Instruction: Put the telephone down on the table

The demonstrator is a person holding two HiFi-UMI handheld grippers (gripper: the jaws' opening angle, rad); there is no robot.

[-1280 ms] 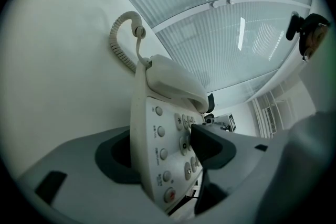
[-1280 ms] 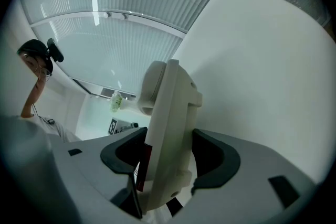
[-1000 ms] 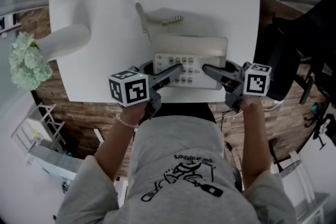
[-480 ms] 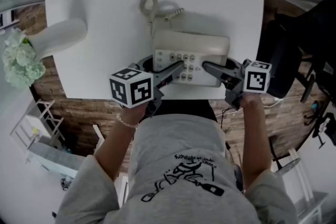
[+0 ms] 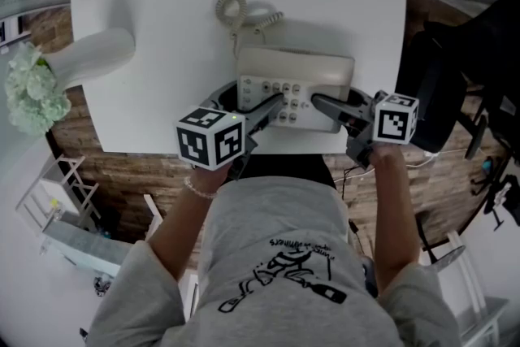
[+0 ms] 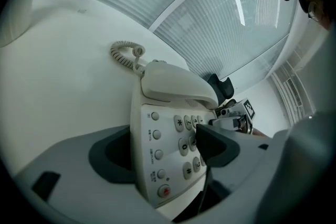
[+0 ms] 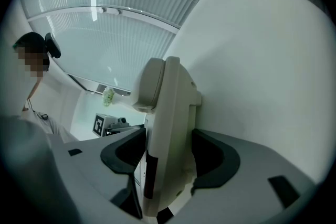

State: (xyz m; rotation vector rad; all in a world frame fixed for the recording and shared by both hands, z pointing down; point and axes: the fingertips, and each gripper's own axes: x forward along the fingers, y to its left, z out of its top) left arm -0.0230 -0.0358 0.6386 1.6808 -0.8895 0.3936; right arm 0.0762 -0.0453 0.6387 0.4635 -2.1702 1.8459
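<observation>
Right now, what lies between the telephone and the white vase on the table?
Nothing: only bare white table separates the telephone from the white vase, as the head view shows.

telephone (image 5: 296, 89) keypad partly under fingers (image 5: 264, 111)

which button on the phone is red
On the phone, the round button at the near end of the leftmost column, in the left gripper view; every other button is pale.

Your grey short-sleeved T-shirt (image 5: 268, 232) carries a black drawing with lettering; a thin bracelet (image 5: 197, 189) circles one wrist. Your left gripper (image 5: 258, 99) and right gripper (image 5: 337, 103) are grey, dark-padded, with black-and-white marker cubes (image 5: 211, 138).
</observation>
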